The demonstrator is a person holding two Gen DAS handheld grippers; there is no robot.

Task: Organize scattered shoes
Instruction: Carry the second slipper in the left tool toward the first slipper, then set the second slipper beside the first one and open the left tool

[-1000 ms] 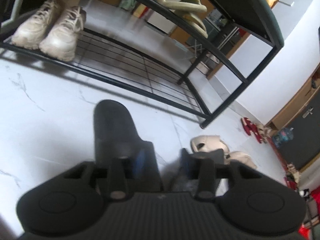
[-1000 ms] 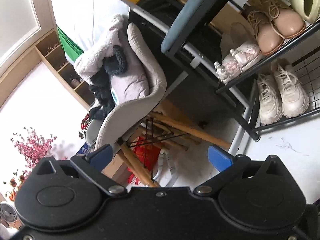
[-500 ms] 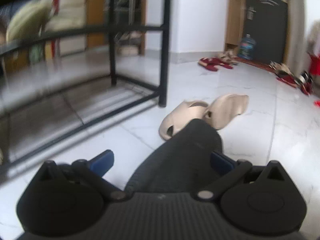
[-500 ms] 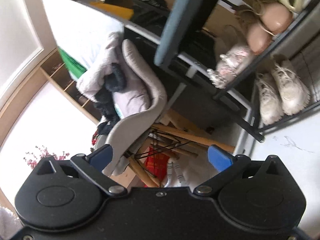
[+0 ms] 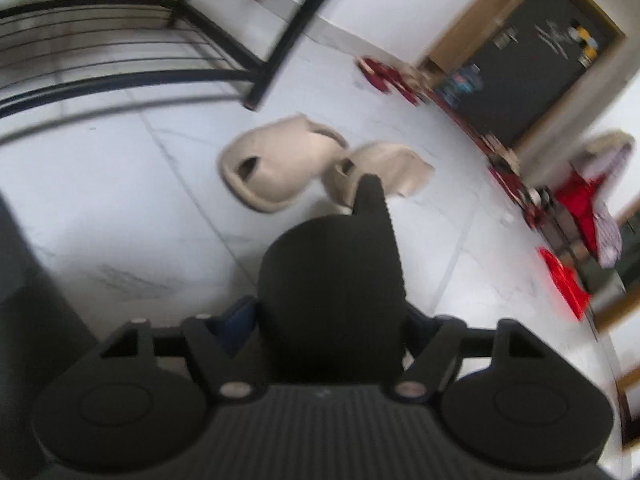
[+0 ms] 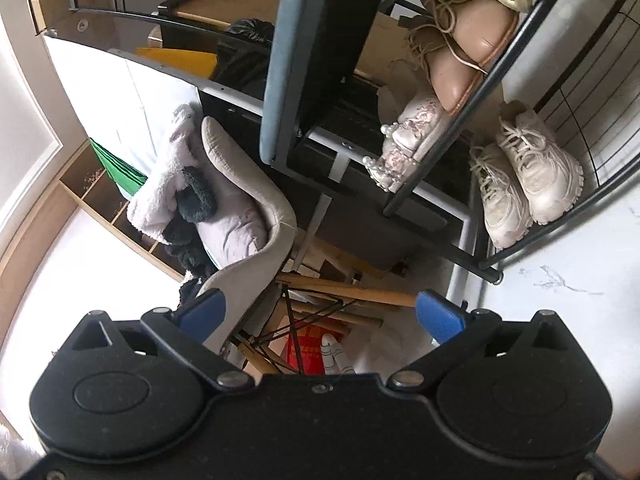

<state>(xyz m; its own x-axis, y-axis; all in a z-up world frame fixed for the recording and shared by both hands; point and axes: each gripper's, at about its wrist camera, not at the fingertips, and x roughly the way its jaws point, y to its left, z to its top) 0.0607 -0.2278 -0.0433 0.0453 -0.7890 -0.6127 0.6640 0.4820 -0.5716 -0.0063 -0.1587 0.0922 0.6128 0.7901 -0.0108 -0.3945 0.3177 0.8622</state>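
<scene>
My left gripper (image 5: pixel 328 320) is shut on a black slipper (image 5: pixel 332 276), which sticks out forward between the fingers and hides most of the blue pads. Beyond its tip, two beige clogs (image 5: pixel 276 164) (image 5: pixel 384 168) lie side by side on the white floor, near the corner leg of the black shoe rack (image 5: pixel 256 76). The left wrist view is blurred. My right gripper (image 6: pixel 320 312) is open and holds nothing; it points at the rack's left end. On the rack, white sneakers (image 6: pixel 524 184) sit on the bottom shelf, with pearl-trimmed pink shoes (image 6: pixel 412 136) and tan lace-up shoes (image 6: pixel 468 52) above.
Red slippers (image 5: pixel 380 74) and more footwear lie along the wall by a dark door (image 5: pixel 532 60). A dark blurred shape (image 5: pixel 24 300) fills the left edge. A padded chair (image 6: pixel 248 216) with clothes on it and wooden legs stands beside the rack.
The left gripper has swung away from the rack's bottom shelf toward the beige clogs and the door, still gripping the black slipper. The right gripper tilted slightly and stays open.
</scene>
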